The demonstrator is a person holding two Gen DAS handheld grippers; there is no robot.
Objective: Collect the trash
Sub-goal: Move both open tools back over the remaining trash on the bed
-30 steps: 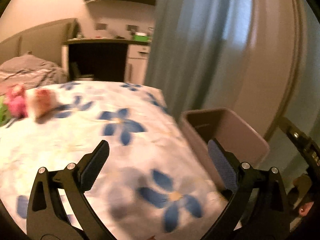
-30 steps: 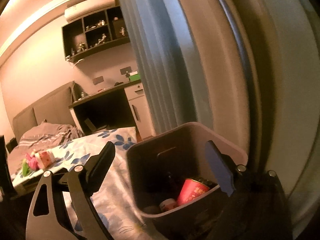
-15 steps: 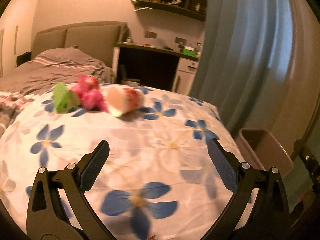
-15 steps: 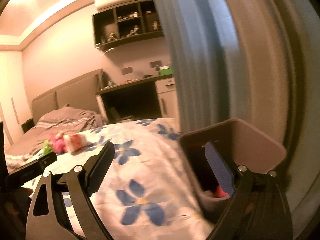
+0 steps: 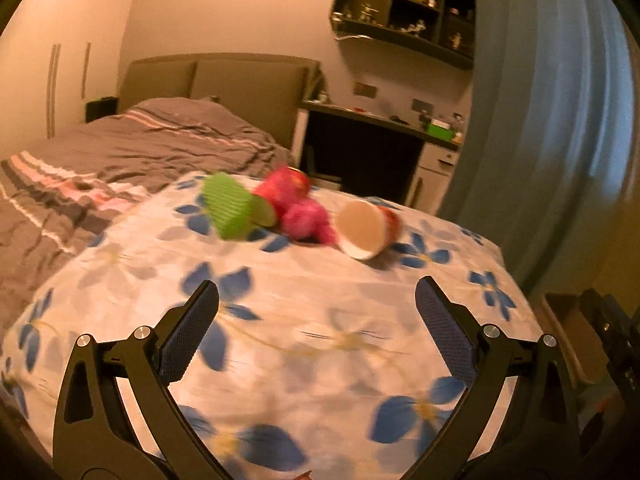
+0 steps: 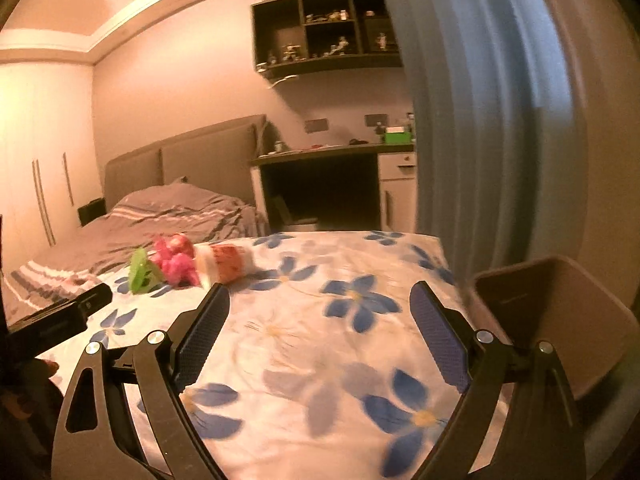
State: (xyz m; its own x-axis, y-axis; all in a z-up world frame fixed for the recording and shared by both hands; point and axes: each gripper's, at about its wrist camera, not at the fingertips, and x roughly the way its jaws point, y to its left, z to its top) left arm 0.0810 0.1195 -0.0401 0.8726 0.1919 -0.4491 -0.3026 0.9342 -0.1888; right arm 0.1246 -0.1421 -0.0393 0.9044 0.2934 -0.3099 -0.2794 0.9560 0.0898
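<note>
both tongs (image 5: 316, 312) (image 6: 318, 312) gape wide and empty; the paper cup (image 5: 366, 230) at upper centre looks light and crushable, best pinched gently across its side.

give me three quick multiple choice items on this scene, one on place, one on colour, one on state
1. Where is the bin?
A. right of the flowered cloth
B. on the desk
C. on the striped bed

2. What colour is the ridged cup?
A. blue
B. green
C. black

3. How is the left tool?
A. shut on a cup
B. open, holding nothing
C. shut on the cloth

Answers: 1 A, the bin stands at the cloth's right edge. 2 B, it is bright green. 3 B, its fingers stand wide apart with only cloth beyond.
</note>
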